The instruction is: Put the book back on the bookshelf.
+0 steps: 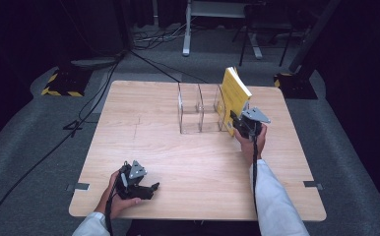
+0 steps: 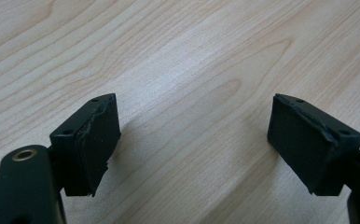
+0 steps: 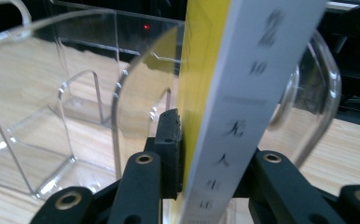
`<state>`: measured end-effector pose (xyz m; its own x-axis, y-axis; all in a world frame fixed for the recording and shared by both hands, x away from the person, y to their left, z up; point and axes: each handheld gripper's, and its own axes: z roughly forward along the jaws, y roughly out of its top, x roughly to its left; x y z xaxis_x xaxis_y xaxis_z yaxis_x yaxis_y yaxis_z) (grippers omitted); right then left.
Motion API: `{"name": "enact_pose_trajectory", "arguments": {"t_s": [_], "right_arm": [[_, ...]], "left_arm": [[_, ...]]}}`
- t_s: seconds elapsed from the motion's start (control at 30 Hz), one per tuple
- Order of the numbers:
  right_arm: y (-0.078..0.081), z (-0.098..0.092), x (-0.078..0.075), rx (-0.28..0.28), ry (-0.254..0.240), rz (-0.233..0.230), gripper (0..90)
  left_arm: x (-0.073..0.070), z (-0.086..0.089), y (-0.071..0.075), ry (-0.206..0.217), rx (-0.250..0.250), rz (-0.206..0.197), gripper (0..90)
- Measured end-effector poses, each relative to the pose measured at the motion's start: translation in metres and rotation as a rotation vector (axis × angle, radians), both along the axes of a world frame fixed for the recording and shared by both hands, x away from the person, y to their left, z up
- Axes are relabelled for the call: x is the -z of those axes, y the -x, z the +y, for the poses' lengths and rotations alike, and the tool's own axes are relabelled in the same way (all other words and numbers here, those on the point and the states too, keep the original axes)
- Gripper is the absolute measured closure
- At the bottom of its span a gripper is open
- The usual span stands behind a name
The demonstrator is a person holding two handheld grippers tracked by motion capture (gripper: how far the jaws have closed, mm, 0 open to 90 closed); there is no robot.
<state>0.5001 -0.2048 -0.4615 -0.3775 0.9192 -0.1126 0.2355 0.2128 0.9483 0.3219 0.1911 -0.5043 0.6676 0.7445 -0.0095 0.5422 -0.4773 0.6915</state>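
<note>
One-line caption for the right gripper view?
Right gripper shut on an upright yellow book, at a clear acrylic organizer.

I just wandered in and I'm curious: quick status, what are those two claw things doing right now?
Right gripper shut on yellow book, upright at clear rack's rightmost slot. Left gripper open, resting on table. Rack dividers close beside book.

Light wood table (image 1: 143,147) on grey carpet floor (image 1: 20,147). Dark room beyond. Black cables (image 1: 55,142) trail far left. Yellow-black striped stand base (image 1: 62,83) far left. White metal frame leg (image 1: 186,29) far centre.
</note>
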Motion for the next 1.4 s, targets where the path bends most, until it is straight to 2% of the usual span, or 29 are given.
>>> {"name": "enact_pose_trajectory", "arguments": {"t_s": [0.2,0.4,0.53,0.57,0.67,0.7,0.8,0.83,1.0,1.03,1.13,1.2,1.4], "right_arm": [[-0.001,-0.004,0.000,0.028,-0.021,0.011,73.1],[-0.002,-0.005,0.000,0.041,-0.015,0.006,72.1],[0.000,-0.006,-0.002,0.040,-0.001,0.017,68.1],[0.001,-0.008,-0.002,0.037,-0.010,0.033,65.9],[0.003,-0.009,-0.002,0.031,-0.001,0.035,65.2],[0.006,-0.009,-0.002,0.028,0.021,0.036,62.7],[0.009,-0.009,-0.003,0.020,0.031,0.046,59.3],[0.013,-0.009,-0.003,0.027,0.043,0.061,55.3],[0.019,-0.014,-0.003,0.024,0.041,0.084,53.4],[0.021,-0.017,-0.004,0.020,0.020,0.100,53.7],[0.024,-0.020,-0.005,0.004,0.005,0.104,53.2],[0.026,-0.021,-0.006,-0.003,0.020,0.109,52.0],[0.031,-0.028,-0.010,-0.051,0.024,0.129,49.6]], "left_arm": [[0.000,0.000,0.000,0.001,0.000,0.000,17.5],[0.000,0.000,0.000,0.000,0.000,-0.001,17.4],[0.000,0.000,0.000,0.002,0.000,-0.001,17.4],[0.000,0.000,0.000,0.001,0.000,-0.001,17.5],[0.000,0.000,0.000,0.001,0.000,-0.001,17.5],[0.000,0.000,0.000,0.001,0.000,-0.001,17.5],[0.000,0.000,0.000,0.001,0.000,-0.001,17.4],[0.000,0.000,0.000,0.001,0.000,-0.001,17.4],[0.000,0.000,0.000,0.001,0.000,-0.001,17.4],[0.000,0.000,0.000,0.002,0.000,-0.001,17.5],[0.000,0.000,0.000,0.005,-0.003,0.003,17.4],[0.000,0.000,0.000,0.006,-0.003,0.003,17.4],[0.000,0.000,0.000,0.005,-0.002,0.003,17.4]]}}
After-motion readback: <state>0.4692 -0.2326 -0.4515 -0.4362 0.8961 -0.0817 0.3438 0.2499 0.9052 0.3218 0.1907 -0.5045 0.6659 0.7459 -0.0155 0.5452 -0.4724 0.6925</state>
